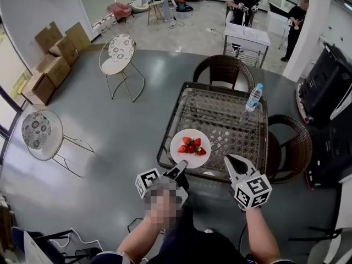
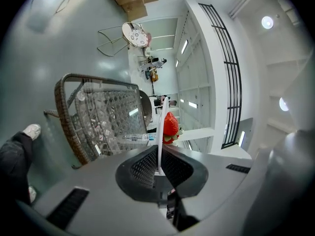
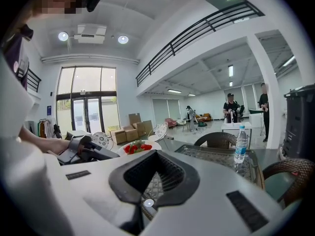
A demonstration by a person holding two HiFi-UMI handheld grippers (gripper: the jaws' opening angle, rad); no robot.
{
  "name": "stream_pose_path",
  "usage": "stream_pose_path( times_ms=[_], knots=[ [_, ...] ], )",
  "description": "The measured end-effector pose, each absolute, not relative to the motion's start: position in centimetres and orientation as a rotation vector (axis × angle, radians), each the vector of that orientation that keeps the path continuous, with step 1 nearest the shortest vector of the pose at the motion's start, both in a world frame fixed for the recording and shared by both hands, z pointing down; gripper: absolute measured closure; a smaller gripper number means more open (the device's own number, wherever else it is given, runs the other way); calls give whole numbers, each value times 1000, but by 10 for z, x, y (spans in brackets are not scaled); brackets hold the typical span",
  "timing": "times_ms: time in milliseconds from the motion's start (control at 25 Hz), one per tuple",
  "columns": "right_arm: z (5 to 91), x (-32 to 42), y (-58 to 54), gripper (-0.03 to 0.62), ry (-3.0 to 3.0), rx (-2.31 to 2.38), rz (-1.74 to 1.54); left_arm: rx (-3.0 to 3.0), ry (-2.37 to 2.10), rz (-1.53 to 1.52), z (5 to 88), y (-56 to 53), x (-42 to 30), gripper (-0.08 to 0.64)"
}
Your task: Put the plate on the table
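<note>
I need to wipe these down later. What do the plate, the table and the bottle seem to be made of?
The plate looks like glazed ceramic or melamine: white, smooth, thin-rimmed. The table: brown woven wicker under a clear, reflective top, probably glass. The bottle: see-through, blue-capped, likely plastic.

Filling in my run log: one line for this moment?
left gripper: jaws shut on plate rim | plate: strawberries on it, over table's near-left corner | right gripper: jaws open, empty | bottle: upright on table

No writing can be read — the water bottle (image 1: 253, 98) label is too small.
</note>
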State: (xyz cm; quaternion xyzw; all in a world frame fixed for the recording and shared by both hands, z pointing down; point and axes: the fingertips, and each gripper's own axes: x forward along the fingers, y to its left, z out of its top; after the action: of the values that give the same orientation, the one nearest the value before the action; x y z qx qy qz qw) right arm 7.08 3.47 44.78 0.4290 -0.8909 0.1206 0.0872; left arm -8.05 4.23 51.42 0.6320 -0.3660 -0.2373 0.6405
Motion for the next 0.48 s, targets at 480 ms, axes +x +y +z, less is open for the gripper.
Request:
stream_pose_path(
  times_ms=[480],
  knots=[
    [456, 25, -69, 588, -2553, 1402, 419, 1485, -751, -446, 518, -97, -135, 541]
  ],
)
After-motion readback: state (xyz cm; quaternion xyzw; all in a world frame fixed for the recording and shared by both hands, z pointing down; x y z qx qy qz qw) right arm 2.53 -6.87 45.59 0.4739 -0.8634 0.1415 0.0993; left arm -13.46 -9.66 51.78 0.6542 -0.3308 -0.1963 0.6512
